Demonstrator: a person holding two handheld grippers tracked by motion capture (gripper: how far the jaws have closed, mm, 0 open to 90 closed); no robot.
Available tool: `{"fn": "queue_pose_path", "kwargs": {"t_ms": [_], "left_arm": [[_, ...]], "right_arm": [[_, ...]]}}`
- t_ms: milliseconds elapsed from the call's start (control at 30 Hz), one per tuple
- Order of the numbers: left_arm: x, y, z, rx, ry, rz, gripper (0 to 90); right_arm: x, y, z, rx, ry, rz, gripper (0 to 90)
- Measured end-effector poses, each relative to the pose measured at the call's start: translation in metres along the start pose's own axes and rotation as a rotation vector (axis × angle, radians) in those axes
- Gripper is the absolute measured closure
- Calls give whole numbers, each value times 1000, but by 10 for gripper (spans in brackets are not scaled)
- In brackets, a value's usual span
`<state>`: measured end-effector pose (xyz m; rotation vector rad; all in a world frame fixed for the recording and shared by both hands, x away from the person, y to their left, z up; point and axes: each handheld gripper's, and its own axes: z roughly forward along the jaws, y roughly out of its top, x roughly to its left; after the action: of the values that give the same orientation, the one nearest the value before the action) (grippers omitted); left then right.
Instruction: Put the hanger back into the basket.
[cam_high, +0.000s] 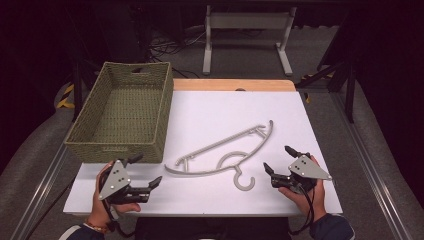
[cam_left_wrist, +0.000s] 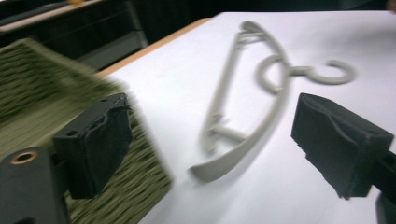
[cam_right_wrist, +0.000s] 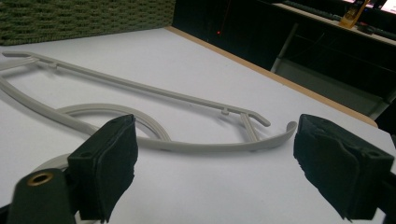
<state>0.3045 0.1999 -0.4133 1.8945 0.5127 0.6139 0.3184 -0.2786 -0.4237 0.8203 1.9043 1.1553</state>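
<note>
White counter (cam_high: 210, 120), wood far edge, dark room beyond. Left tool (cam_high: 142, 174) and right tool (cam_high: 280, 161) spread, empty; grey hanger (cam_high: 225, 150) lay between, basket (cam_high: 122, 112) beyond left tool.

Left gripper (cam_high: 148, 171) held low at near left, jaws spread wide, nothing between them. Right gripper (cam_high: 280, 159) at near right, jaws likewise apart, empty. Both seem just above the surface; contact unclear.
</note>
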Motion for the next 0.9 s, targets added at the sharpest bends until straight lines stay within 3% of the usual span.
{"fn": "queue_pose_path", "kwargs": {"t_ms": [200,267,300,333,433,633,667,800,900], "left_arm": [[-9,18,32,32,-92,15,154],[-14,24,42,43,-120,38,158],[-14,24,42,43,-120,38,169],[-17,29,53,57,-146,51,184],[-20,32,67,71,-161,57,197],[-21,32,115,223,-229,38,230],[-21,32,115,223,-229,38,234],[-19,27,142,319,-275,20,242],[-21,26,152,374,-305,36,252]], "right_arm": [[-1,-1,-1,10,19,9,143],[0,-1,0,14,27,2,143],[0,-1,0,15,28,1,143],[0,0,1,18,32,1,143],[1,1,3,27,41,-1,144],[4,-1,5,46,53,-15,147],[4,-1,5,46,53,-15,147],[3,-2,8,70,60,-8,150],[2,-4,10,86,72,-2,151]]}}
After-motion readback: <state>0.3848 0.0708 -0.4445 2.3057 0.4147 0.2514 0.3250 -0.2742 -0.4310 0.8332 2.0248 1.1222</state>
